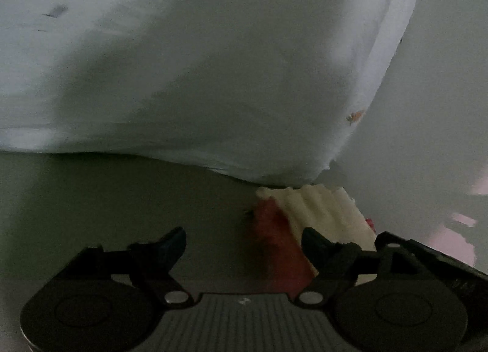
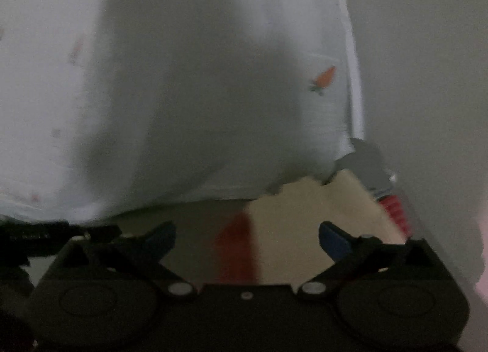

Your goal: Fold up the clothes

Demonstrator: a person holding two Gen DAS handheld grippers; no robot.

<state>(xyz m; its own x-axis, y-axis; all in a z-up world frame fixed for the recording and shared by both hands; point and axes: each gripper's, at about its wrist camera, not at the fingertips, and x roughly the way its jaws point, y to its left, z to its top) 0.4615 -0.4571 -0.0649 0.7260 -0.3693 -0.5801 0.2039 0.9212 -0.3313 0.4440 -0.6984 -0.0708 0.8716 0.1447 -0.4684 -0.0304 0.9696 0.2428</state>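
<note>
So we're looking down both wrist cams and the whole thing is pretty dim and smeared. The big landmark is the pale cloth (image 1: 213, 62), a light blue-white garment with tiny prints on it; we can make out a little orange carrot (image 2: 323, 79) near its right hem in the right wrist view. It lies spread flat on the bench (image 1: 91, 199), which looks like a plain greyish-green surface, and it fills most of the upper part of both views.

Just below the cloth's near right corner there's a cream ribbed piece (image 1: 320, 208) with a red patch (image 1: 274, 239) beside it on the left. Whether it touches the cloth edge we can't really tell, too blurry. Right of the cloth the bench is a lighter grey (image 1: 427, 108), and at the far right edge there's something pinkish (image 1: 457, 239) that we can't identify.

The left gripper (image 1: 244, 239) sits below the cloth's near edge with its jaws spread wide and no fabric pinched. Same deal for the right gripper (image 2: 247, 236): jaws wide apart, not gripping anything, the cloth's hem a bit beyond its fingertips.
</note>
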